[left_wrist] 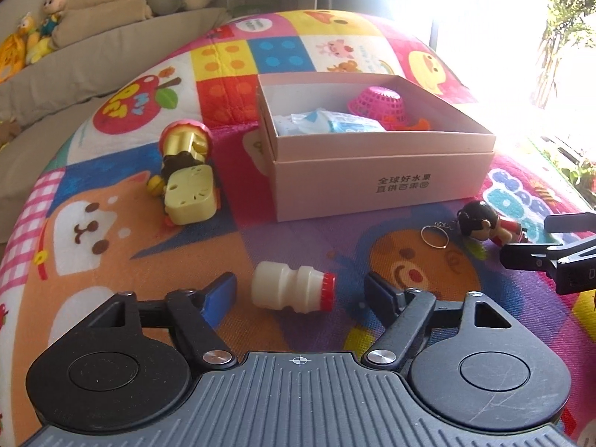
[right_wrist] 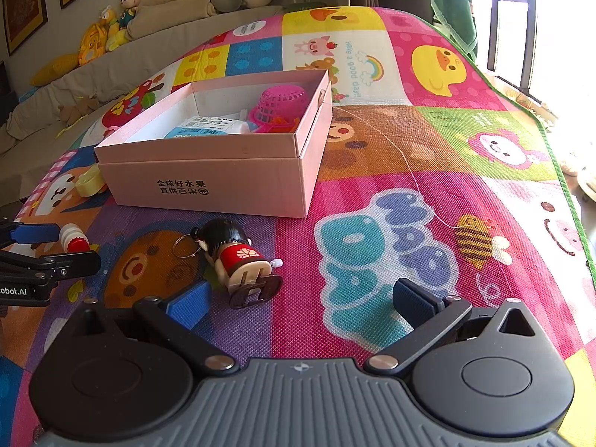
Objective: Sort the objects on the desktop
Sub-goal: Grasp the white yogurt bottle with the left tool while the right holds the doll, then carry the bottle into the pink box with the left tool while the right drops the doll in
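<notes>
Bottle on side, long axis crosswise, red cap pointing right.

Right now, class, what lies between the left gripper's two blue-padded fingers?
In the left wrist view, a small white plastic bottle with a red cap lies on its side on the colourful play mat between the left gripper pads, untouched by either.

bottle before box, doll right
</notes>
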Motion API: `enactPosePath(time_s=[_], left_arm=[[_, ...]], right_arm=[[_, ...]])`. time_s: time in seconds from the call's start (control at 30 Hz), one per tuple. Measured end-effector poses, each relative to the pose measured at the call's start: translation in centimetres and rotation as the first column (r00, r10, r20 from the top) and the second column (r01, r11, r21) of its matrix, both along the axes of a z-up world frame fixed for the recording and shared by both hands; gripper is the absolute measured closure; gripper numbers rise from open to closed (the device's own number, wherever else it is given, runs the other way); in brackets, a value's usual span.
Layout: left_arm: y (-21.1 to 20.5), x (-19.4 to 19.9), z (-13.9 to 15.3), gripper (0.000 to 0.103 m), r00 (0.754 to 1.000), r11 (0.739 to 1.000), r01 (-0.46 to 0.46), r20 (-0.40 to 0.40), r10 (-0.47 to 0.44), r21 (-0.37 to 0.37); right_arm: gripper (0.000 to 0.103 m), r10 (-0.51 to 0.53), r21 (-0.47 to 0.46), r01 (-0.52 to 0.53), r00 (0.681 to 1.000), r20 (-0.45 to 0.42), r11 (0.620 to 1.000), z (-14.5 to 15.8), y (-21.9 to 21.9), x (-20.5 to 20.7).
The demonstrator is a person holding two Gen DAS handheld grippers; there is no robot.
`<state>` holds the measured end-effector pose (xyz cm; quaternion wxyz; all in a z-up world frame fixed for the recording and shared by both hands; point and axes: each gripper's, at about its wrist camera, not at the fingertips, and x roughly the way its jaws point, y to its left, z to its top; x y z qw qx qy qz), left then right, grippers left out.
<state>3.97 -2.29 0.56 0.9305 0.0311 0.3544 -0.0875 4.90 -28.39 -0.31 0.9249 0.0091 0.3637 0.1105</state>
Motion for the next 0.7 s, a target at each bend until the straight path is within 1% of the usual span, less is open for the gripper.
enactPosePath(time_s=[0.07,0.1,0.13,0.23,0.3,0.33,0.4,0.47,0.5,0.57,0.6,0.67,0.7], left_arm=[[0.0,0.0,0.0,0.028,1.000,1.000,0.000,0.007,0.000,-0.001],[0.1,-0.1,0.0,0.032,1.000,1.000,0.001,0.009,-0.001,-0.002],[0.1,-0.2,0.1,0.039,1.000,1.000,0.006,0.011,-0.005,-0.005],[0.3,-0.5,0.4,0.049,1.000,1.000,0.015,0.014,-0.015,-0.011],[0.4,-0.9,0.3,0.053,1.000,1.000,0.008,0.019,-0.008,-0.007],[0.5,-1.2,0.3,0.053,1.000,1.000,0.007,0.018,-0.007,-0.011],[0.8,-1.6,0.3,0.055,1.000,1.000,0.008,0.016,-0.007,-0.022],[0.9,-2.2,0.3,0.055,1.000,1.000,0.011,0.018,-0.010,-0.027],[1.0,-2.4,0.3,0.055,1.000,1.000,0.013,0.019,-0.012,-0.028],[1.2,-2.7,0.3,0.055,1.000,0.999,0.012,0.020,-0.012,-0.033],[1.3,-2.7,0.3,0.055,1.000,0.999,0.010,0.020,-0.009,-0.036],[1.4,-2.7,0.4,0.054,1.000,0.999,0.009,0.021,-0.008,-0.041],[1.4,-2.7,0.4,0.054,1.000,0.999,0.010,0.023,-0.009,-0.045]], right_arm=[[0.000,0.000,0.000,0.000,1.000,0.000,1.000,0.0,0.0,0.0],[0.000,0.000,0.000,0.000,1.000,0.000,1.000,0.0,0.0,0.0],[0.000,0.000,0.000,0.000,1.000,0.000,1.000,0.0,0.0,0.0],[0.000,-0.004,0.009,0.004,1.000,0.009,1.000,0.2,-0.1,-0.2],[0.000,0.049,0.010,-0.050,0.998,0.030,0.999,0.6,0.2,-0.4],[0.000,0.081,-0.023,-0.080,0.996,0.047,0.997,0.8,0.8,-0.4],[0.000,0.113,-0.108,-0.104,0.991,0.078,0.989,1.3,2.0,-0.2],[0.002,0.139,-0.138,-0.127,0.986,0.087,0.982,1.6,2.8,0.3],[0.005,0.159,-0.141,-0.148,0.984,0.075,0.979,1.7,3.1,0.7],[0.020,0.193,-0.153,-0.185,0.980,0.040,0.971,1.6,3.8,1.5],[0.024,0.203,-0.167,-0.196,0.979,0.027,0.966,1.4,4.3,1.7],[0.042,0.214,-0.179,-0.210,0.977,0.005,0.961,1.2,5.0,2.0],[0.045,0.218,-0.171,-0.214,0.976,0.003,0.962,1.3,5.1,2.0]])
